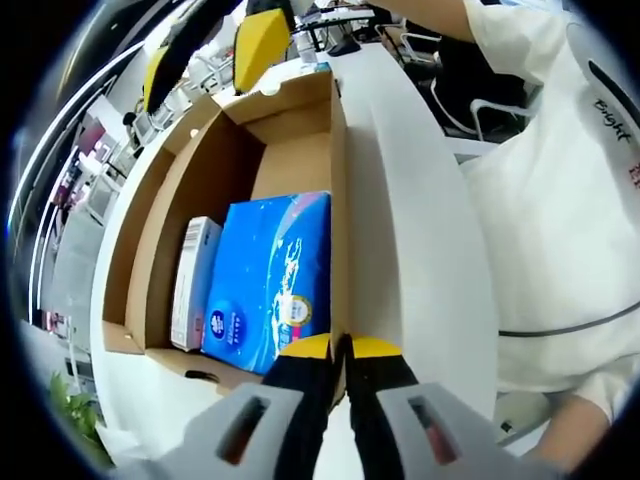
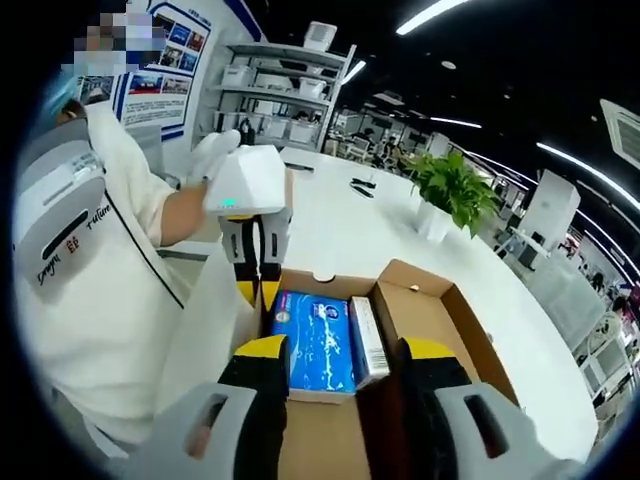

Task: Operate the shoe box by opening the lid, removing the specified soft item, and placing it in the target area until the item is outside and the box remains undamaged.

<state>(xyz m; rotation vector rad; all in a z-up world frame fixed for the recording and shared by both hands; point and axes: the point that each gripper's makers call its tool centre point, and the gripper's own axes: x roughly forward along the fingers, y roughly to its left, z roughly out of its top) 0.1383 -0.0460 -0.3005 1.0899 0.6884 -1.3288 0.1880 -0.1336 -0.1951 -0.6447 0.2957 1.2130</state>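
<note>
Your left gripper [image 1: 340, 350] is pinched on the shoe box [image 1: 150, 240] wall, its fingertips hiding the rim there. Inside the box lie a blue tissue pack [image 1: 270, 280] and beside it a slim white carton [image 1: 195, 280], its print unreadable. Your right gripper [image 2: 345, 360] hangs wide above the box.

Brown box [image 1: 300, 130] is showing a bright blue pack [image 1: 270, 280] with white print, beside a white carton [image 1: 193, 282].

potted plant [image 2: 452, 190] on white table [image 2: 350, 235]; shelving [image 2: 285, 95] and wall posters [image 2: 165, 50] behind.
</note>
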